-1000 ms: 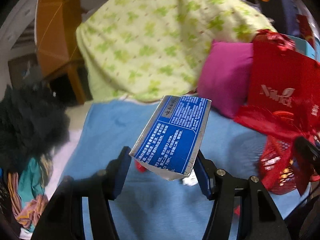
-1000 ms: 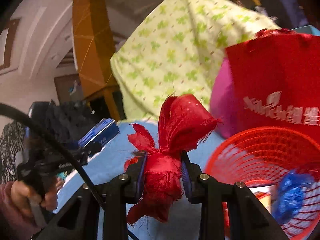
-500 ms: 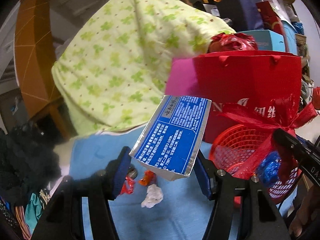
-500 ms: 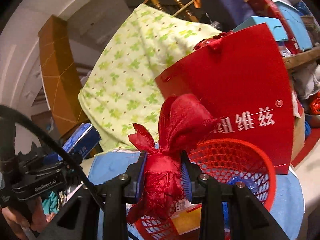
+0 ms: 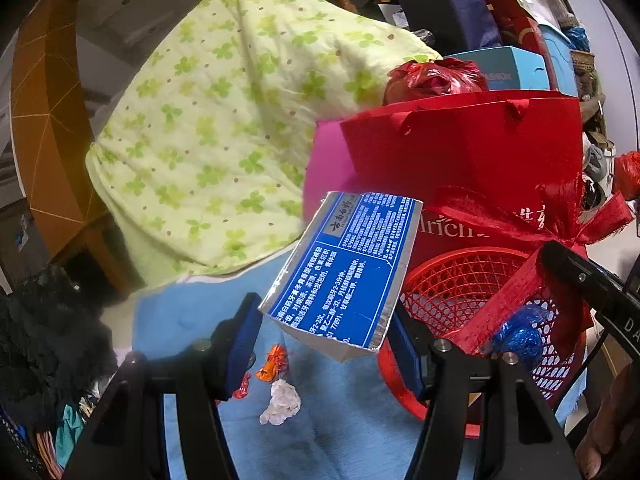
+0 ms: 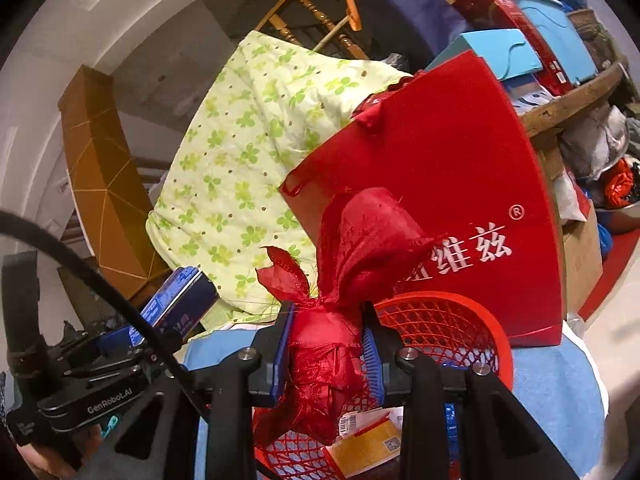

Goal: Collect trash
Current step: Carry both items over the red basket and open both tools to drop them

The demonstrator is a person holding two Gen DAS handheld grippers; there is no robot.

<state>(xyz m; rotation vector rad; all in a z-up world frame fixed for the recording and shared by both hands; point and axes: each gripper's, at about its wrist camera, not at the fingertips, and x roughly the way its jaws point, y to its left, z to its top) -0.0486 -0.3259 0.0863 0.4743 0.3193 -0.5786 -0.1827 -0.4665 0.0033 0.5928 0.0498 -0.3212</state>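
The left gripper (image 5: 320,344) has its fingers (image 5: 240,340) about half spread, clamped on a blue box (image 5: 344,272) that sticks up and forward, tilted. The right gripper (image 6: 326,354) is nearly closed, its fingers (image 6: 280,356) pinching a red ribbon (image 6: 344,280) bunched at the knot.

Over the last second both hands swung sideways and rolled. A second ago the left view showed mostly the blue cloth and quilt, with the red basket (image 5: 452,276) at the far right edge; now the basket sits just behind and right of the box. In the right view the basket (image 6: 440,320) has slid from off to the right to directly under the ribbon, whose tail hangs inside the rim.

Judged from this, the ribbon looks ready to drop; the box needs a little more travel right. 2 wrappers (image 5: 272,360) and 1 paper wad (image 5: 282,400) lie uncollected on the blue cloth (image 5: 180,320).
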